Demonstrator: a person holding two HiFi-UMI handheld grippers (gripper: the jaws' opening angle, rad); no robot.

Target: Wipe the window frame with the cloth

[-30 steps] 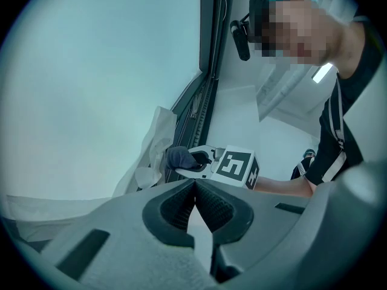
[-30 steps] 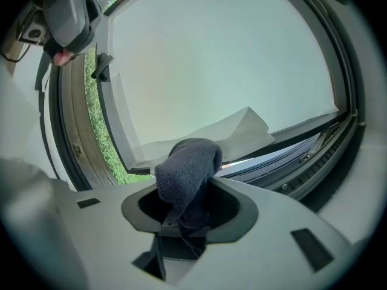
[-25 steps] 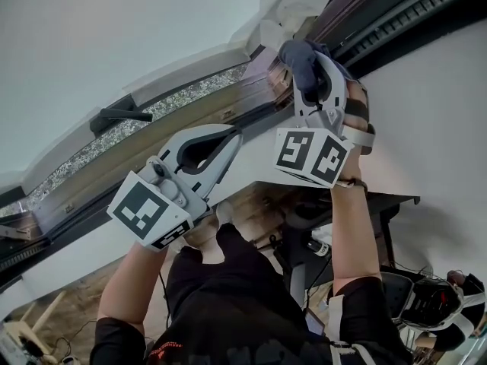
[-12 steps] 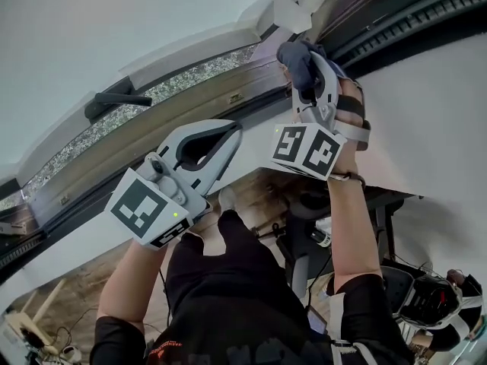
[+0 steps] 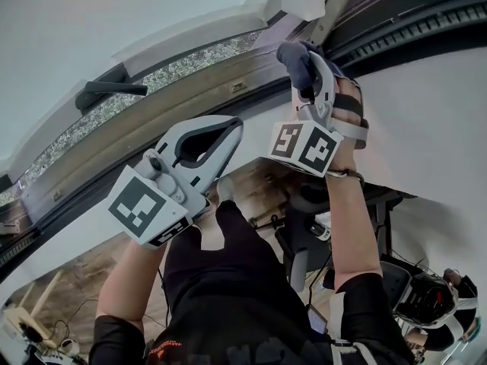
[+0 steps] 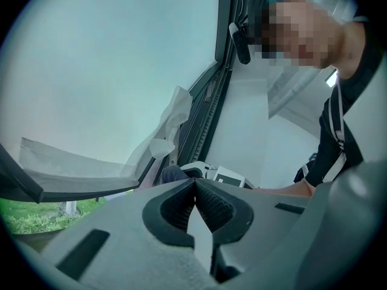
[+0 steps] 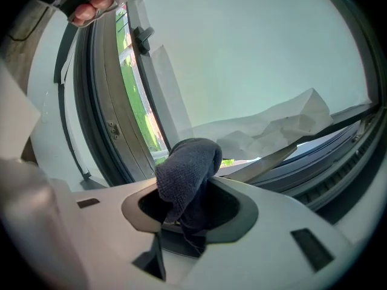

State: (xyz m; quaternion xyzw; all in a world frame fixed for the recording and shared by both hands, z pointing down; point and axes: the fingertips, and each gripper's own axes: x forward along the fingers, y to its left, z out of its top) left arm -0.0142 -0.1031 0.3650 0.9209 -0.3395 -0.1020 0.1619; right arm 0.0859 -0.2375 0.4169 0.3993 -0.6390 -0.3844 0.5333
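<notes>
Cloth [image 7: 187, 162] bunches in the clamped right gripper [image 7: 188, 205], just beside the window frame [image 5: 194, 101], whose length runs leftward; the left gripper [image 6: 195, 185], pinched shut and empty, hangs farther off.

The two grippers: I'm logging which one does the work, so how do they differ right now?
The right gripper is shut on a dark cloth; the left gripper is shut on nothing. The right gripper is raised to the window frame; the left gripper hangs lower, away from it. Both are white and carry a marker cube.
</notes>
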